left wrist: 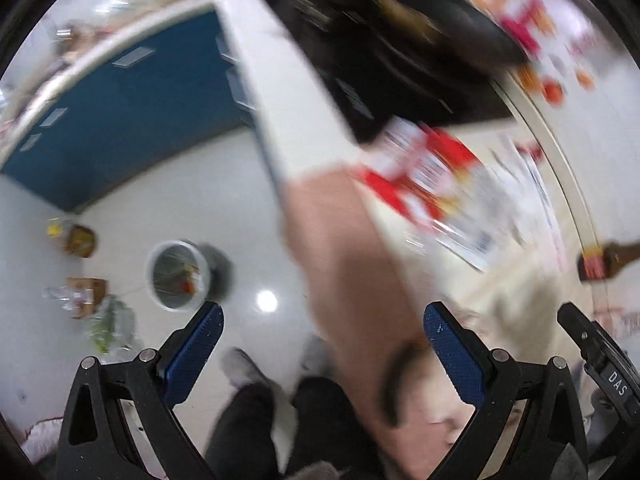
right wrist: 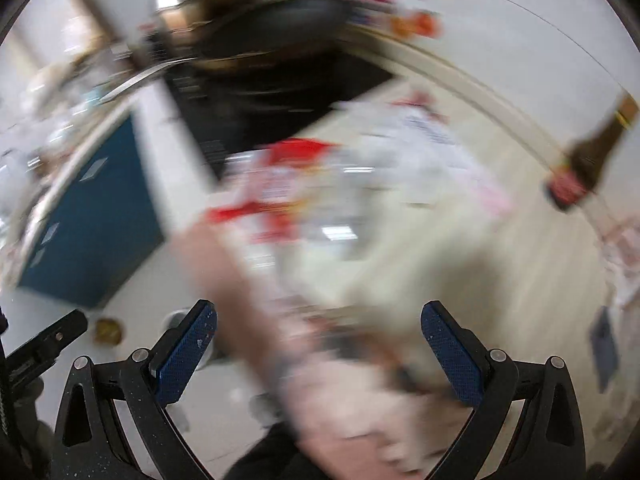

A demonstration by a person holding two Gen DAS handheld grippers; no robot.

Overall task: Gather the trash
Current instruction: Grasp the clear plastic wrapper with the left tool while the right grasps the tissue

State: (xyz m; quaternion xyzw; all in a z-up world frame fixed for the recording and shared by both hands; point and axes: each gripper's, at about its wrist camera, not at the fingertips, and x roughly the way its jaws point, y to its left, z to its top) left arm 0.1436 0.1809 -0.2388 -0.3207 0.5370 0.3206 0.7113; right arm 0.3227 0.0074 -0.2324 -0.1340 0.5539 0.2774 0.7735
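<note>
Both of your grippers hang over the edge of a pale countertop [left wrist: 500, 280], and both views are smeared with motion blur. Your left gripper [left wrist: 322, 344] has its blue-padded jaws spread wide with nothing between them; your right gripper [right wrist: 318, 340] is likewise spread and holds nothing.

The likeliest trash is a red-and-white printed wrapper [left wrist: 432, 184] lying flat on the countertop, just beyond a bare forearm [left wrist: 352, 280] that crosses in front of both cameras. Its printing is too blurred to read. A brown glass bottle [right wrist: 584, 160] with a red label stands further along the countertop, towards the wall; that label is unreadable too.

Off the countertop's edge, down on the glossy floor, sits a round white bin [left wrist: 178, 276] with scraps already inside — probably placed there so that trash can be dropped straight off the edge. Cardboard and plastic litter [left wrist: 80, 292] lies beside the bin.

The only legible writing is "DAS" on the black body of the other gripper, at the left view's lower right.
</note>
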